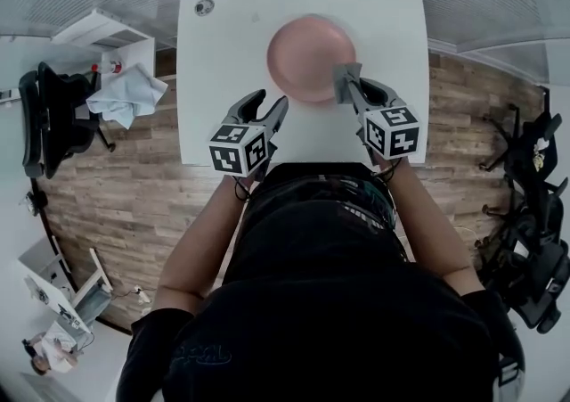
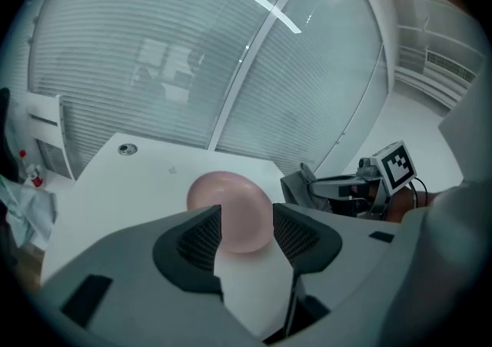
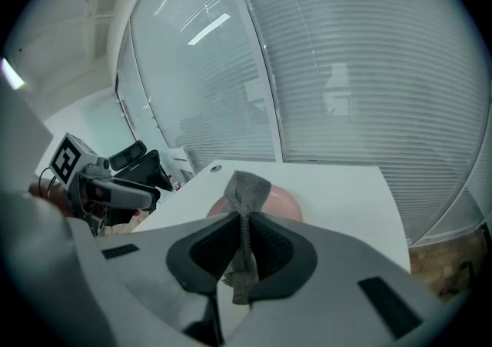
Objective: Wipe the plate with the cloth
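My right gripper [image 3: 244, 222] pinches the soft, floppy cloth [image 3: 247, 184] by the pink plate [image 1: 298, 57] on the table [image 1: 223, 70]. My left gripper [image 2: 246, 222] is wide open, empty. The plate looks hard and slippery, so I'd hold its near rim.

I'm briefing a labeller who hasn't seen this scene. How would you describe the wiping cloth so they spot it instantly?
Find the white rectangular table with the round pink plate on it. By the plate's right edge, the right gripper is shut on a dark grey mesh-knit cloth, pinched into a strip. Unlike the pale crumpled fabric beside the table, it is dark and held.
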A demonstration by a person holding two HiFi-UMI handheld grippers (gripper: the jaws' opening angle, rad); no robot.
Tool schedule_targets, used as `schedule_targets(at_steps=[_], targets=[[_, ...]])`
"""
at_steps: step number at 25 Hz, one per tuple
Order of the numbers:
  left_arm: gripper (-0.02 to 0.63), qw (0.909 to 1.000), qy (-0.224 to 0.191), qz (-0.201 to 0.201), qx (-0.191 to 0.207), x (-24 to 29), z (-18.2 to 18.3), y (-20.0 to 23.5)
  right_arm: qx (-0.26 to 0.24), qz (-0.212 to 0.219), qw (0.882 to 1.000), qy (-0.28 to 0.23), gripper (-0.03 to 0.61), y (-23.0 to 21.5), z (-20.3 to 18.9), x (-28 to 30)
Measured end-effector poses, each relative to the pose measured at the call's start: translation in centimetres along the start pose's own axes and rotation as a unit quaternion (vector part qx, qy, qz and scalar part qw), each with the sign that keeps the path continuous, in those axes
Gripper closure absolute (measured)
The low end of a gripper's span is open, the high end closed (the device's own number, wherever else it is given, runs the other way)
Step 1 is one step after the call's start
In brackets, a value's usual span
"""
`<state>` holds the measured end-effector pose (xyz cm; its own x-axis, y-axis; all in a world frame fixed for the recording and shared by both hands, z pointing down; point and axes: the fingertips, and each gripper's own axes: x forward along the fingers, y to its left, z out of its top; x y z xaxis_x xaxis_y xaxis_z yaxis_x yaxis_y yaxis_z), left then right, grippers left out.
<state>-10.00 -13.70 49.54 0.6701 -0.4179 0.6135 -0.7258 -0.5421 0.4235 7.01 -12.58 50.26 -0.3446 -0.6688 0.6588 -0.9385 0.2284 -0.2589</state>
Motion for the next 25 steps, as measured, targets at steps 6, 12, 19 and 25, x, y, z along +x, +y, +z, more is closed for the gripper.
schedule_targets(at_steps=[6,12,19,25], targets=[[0.403,0.9988,0.024,0.034,-0.026,3.9,-0.3,3.8,0.001,-0.008,0.999,0.044,0.535,-2.5,0.4,5.6],[0.403,0.9943,0.068,0.056,-0.06,8.1,-1.6,6.9,0.016,-0.002,0.995,0.094,0.535,-4.8,0.8,10.8],[0.419,0.9868,0.087,0.083,-0.108,10.5,-3.4,10.2,0.001,-0.028,0.987,0.16,0.535,-6.4,-0.7,15.8],[0.509,0.984,0.107,0.099,-0.103,11.8,-4.6,11.5,-0.006,-0.056,0.975,0.213,0.537,-7.3,-2.1,18.6]])
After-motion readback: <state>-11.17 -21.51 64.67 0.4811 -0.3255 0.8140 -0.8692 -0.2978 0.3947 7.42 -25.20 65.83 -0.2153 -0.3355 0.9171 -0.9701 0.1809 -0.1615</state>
